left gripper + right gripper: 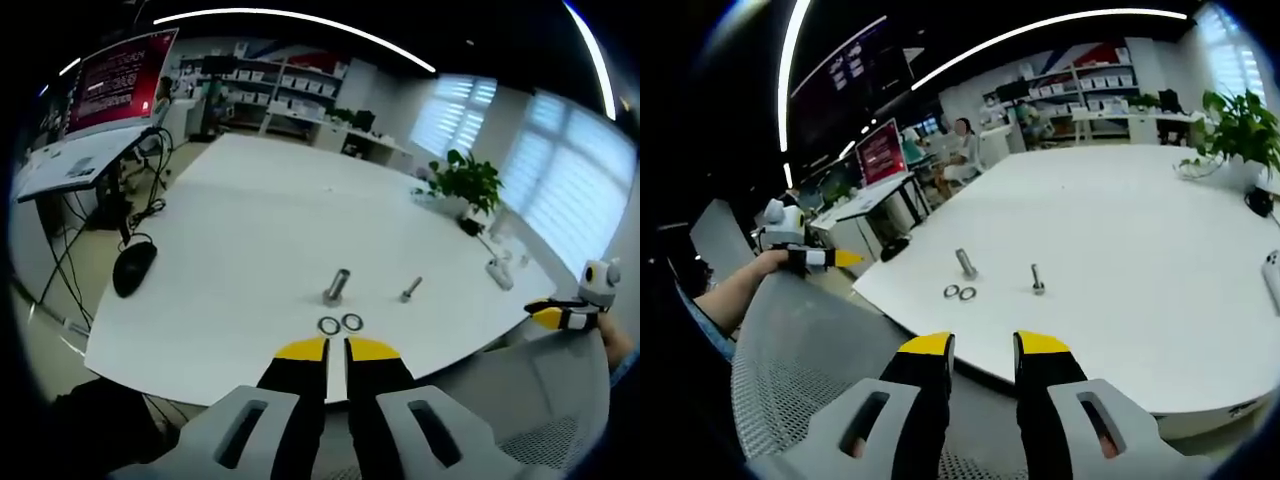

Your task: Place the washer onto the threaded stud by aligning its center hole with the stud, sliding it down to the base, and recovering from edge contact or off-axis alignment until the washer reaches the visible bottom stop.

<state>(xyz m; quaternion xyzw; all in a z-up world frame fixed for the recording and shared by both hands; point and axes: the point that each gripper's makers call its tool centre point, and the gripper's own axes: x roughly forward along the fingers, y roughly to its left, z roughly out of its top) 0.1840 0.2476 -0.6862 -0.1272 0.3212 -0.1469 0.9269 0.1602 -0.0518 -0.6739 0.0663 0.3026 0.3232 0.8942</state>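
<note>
Two metal washers [329,325] [352,321] lie flat, side by side, near the front edge of the white table [250,230]. Just beyond them a thick threaded stud [337,286] stands upright, with a thinner bolt [410,290] to its right. My left gripper [337,347] hovers just short of the washers, jaws shut with nothing between them. In the right gripper view the washers [959,292], the stud [966,263] and the thin bolt [1037,279] sit ahead of my right gripper [984,345], which is open, empty and off the table edge.
A black mouse [133,268] lies at the table's left edge. A potted plant [465,180] and a white device [498,272] stand at the far right. A hand holds the left gripper [805,258] over a grey mesh chair [810,370]. The right gripper [570,315] shows at right.
</note>
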